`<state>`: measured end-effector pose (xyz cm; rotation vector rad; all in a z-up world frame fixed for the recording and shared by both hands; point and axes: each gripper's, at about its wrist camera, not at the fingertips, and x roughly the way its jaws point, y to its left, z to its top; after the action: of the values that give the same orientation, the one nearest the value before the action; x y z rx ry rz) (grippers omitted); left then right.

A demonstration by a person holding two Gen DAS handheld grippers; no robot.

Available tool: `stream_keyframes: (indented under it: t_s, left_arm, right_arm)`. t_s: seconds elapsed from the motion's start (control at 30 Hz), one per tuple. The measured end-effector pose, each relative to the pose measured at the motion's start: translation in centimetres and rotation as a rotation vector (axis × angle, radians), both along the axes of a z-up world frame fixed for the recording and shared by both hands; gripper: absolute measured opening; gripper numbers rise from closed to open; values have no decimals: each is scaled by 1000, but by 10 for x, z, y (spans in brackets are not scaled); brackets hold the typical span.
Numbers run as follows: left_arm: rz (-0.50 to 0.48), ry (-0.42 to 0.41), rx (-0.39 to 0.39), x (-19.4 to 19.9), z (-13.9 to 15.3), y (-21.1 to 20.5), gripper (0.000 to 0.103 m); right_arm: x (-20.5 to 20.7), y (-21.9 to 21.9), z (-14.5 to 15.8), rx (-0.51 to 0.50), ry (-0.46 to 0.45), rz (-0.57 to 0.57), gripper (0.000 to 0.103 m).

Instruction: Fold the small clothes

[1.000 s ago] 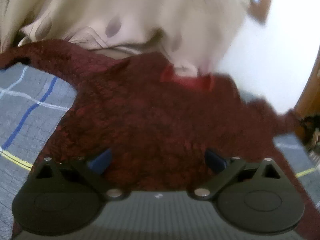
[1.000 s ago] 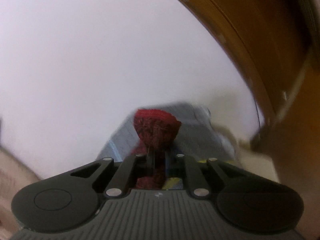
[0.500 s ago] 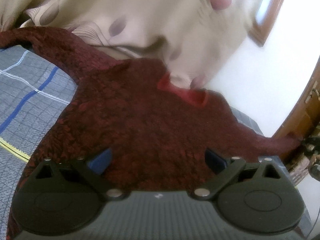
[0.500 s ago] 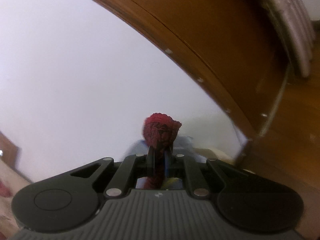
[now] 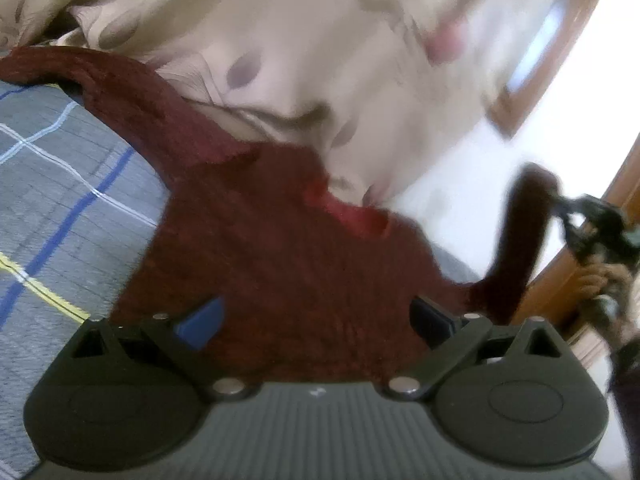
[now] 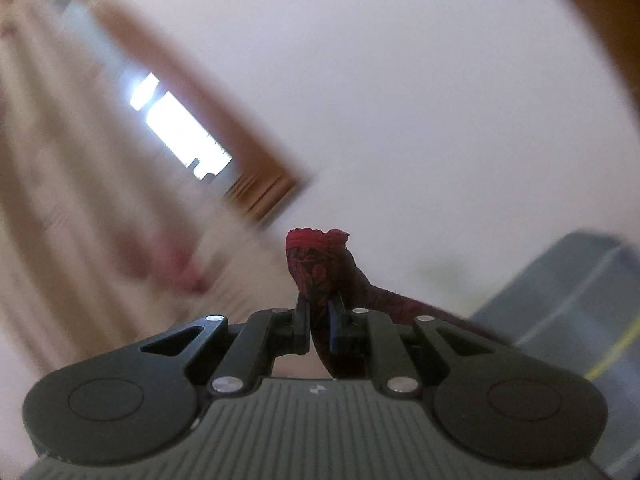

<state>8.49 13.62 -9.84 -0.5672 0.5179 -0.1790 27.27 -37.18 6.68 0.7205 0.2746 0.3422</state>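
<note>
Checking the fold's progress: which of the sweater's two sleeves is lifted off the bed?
The sleeve on the right of the left wrist view, pinched in the right gripper and arching upward. The other sleeve lies flat at far left on the plaid bedcover.

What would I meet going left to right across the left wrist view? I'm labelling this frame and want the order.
Plaid bedsheet → flat sleeve → red collar → lifted sleeve → right hand-held gripper, shut on that sleeve's cuff.
</note>
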Motion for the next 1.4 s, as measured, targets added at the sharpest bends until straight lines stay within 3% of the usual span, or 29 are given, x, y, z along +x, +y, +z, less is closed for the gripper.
stream_keyframes:
  t_s: [0.27, 0.47, 0.6, 0.7, 0.9, 1.2, 1.4]
  left_arm:
    - [18, -32, 12, -17, 18, 30, 101]
    - [-5, -25, -1, -22, 16, 40, 101]
    - [-11, -21, -13, -23, 11, 45, 101]
    - [0, -8, -41, -23, 6, 52, 101]
    - [16, 14, -110, -23, -3, 62, 101]
    - [17, 25, -100, -25, -3, 59, 101]
    - [31, 31, -96, -27, -1, 60, 101]
  right_arm:
    - [21, 146, -64, 10, 113, 197, 14]
    - [18, 227, -109, -80, 187, 270, 14]
    - [16, 269, -124, -207, 202, 307, 15]
    - [21, 291, -130, -294, 203, 322, 15]
    - [24, 307, -132, -300, 205, 329, 15]
    - [36, 329, -148, -350, 231, 361, 17]
    - [38, 337, -165, -350, 273, 400, 28]
